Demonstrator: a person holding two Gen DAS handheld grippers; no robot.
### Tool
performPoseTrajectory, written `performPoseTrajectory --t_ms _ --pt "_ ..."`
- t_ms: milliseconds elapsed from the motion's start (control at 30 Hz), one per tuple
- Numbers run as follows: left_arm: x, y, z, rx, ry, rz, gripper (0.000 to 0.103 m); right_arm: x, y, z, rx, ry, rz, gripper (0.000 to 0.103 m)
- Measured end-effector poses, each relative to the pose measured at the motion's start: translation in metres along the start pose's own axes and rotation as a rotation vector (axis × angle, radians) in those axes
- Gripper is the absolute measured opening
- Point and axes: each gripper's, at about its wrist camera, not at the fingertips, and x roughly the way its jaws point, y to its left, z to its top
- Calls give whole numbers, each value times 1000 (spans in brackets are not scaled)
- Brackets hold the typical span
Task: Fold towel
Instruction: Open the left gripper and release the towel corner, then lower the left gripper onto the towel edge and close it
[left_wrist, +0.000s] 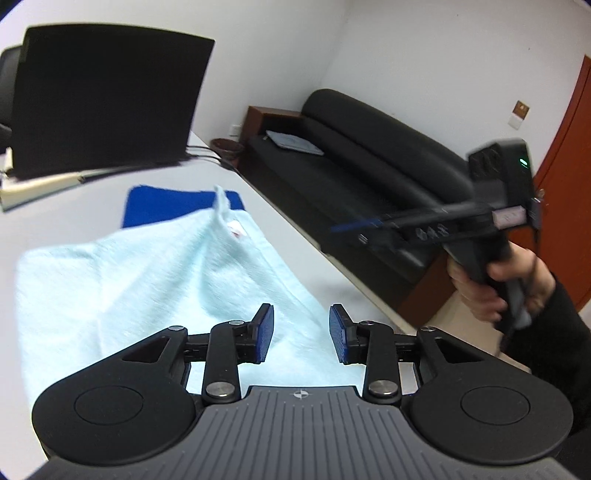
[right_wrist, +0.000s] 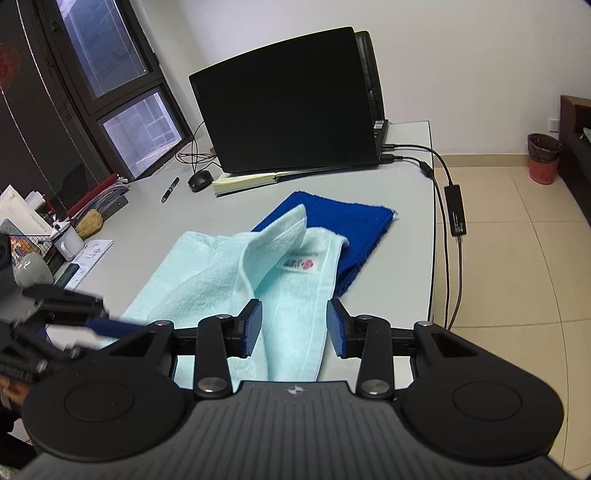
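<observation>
A: Well, start at the left. How does the left gripper (left_wrist: 301, 332) stand?

B: Its jaws are parted with nothing between the pads; the light towel (left_wrist: 147, 280) lies below and beyond them, loosely folded on the white desk (left_wrist: 66, 221).

A: And further ahead of it?

B: A blue towel (left_wrist: 166, 206) beyond the light one, partly under its far edge, then the laptop (left_wrist: 107, 99).

A: The right gripper (right_wrist: 293, 328)?

B: Also released. The light towel's edge with the red logo (right_wrist: 301, 264) runs under the gap between its pads, seemingly untouched, though that's hard to judge. Seen from the left, a hand (left_wrist: 495, 284) holds it off the desk's right side, blurred.
</observation>
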Motion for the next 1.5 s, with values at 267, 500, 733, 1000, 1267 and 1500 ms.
performPoseTrajectory --t_ms 267,500,733,1000,1267,1500 --pt "19 -1 31 60 -1 79 42 -19 12 -37 29 2 -15 40" --pt "16 -3 40 104 29 133 45 -27 23 -70 51 18 -2 40" --pt "27 1 62 166 84 212 47 -29 32 -91 54 54 -16 40" --pt "59 15 87 155 131 239 47 -28 46 -109 55 52 -42 40" --pt "111 7 94 219 173 288 47 -24 55 -115 45 23 -103 39" --pt "145 13 100 202 194 323 47 -22 56 -115 30 22 -106 39"
